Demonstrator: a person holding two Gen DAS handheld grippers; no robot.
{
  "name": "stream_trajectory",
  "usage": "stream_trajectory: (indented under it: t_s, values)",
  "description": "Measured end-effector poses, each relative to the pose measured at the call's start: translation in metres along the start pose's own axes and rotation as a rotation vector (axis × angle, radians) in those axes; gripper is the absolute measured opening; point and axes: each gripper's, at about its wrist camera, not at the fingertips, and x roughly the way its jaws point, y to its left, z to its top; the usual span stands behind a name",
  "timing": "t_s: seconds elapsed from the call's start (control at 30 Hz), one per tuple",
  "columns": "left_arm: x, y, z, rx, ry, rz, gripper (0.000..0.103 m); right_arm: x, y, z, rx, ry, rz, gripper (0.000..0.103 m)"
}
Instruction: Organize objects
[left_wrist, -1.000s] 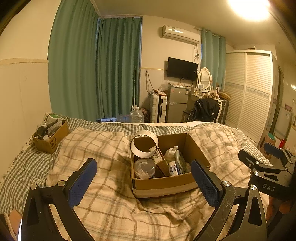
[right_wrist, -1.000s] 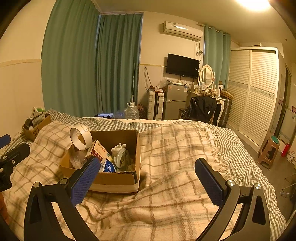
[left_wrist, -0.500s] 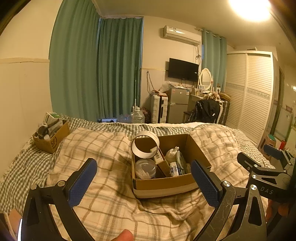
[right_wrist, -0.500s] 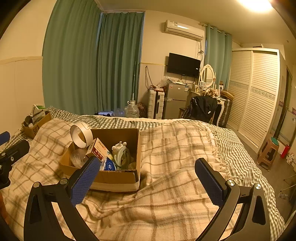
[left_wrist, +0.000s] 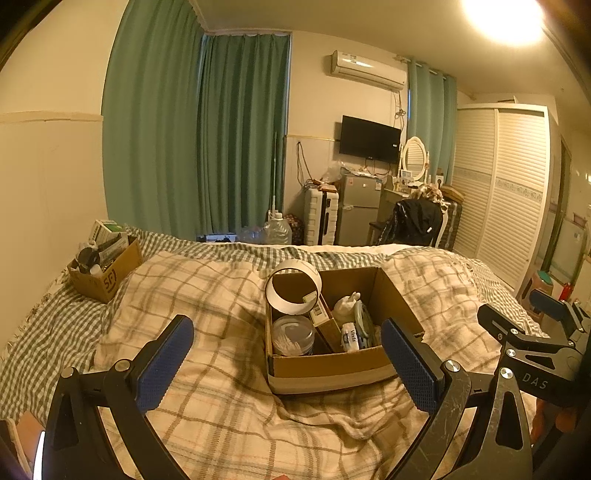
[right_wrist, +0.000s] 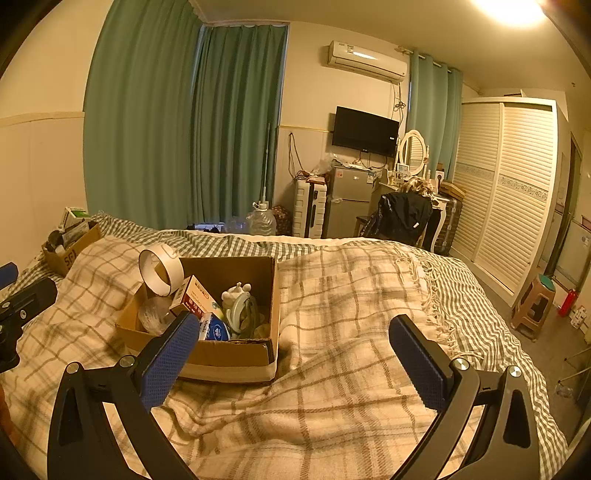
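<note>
Now, box: an open cardboard box (left_wrist: 332, 365) is sitting on the plaid blanket (left_wrist: 207, 295) in the middle of the bed, flaps up, packed full.
Contents: a white tape roll (left_wrist: 293, 282) is leaning upright on the far left corner of the box; a clear round tub (left_wrist: 293, 334) is lying beneath it, with a red-and-white carton (right_wrist: 195, 297), a white figurine (right_wrist: 236, 291) and a blue-labelled tissue pack (right_wrist: 214, 328) crowding alongside.
Second box: a smaller cardboard box (left_wrist: 105, 275) is resting well apart, near the wall at the bed's far left.
Left gripper (left_wrist: 288, 354): its blue pads are standing wide apart, gripping nothing, hovering just in front of the open box and framing it.
Right gripper (right_wrist: 295, 354): it is also spread wide and carrying nothing, hanging over bare blanket with the box off to its left.
Change: both views are showing the box slightly nearer than a second ago; the thumb tip seen half a second ago at the bottom of the left view is now barely showing.
</note>
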Motion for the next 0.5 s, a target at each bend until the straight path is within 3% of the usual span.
stream_trajectory:
  t_s: [0.5]
  values:
    - [-0.0001,0.0017,0.0004,-0.008,0.005,-0.007,0.103,0.0017,0.0,-0.001,-0.004,0.013,0.003,0.103]
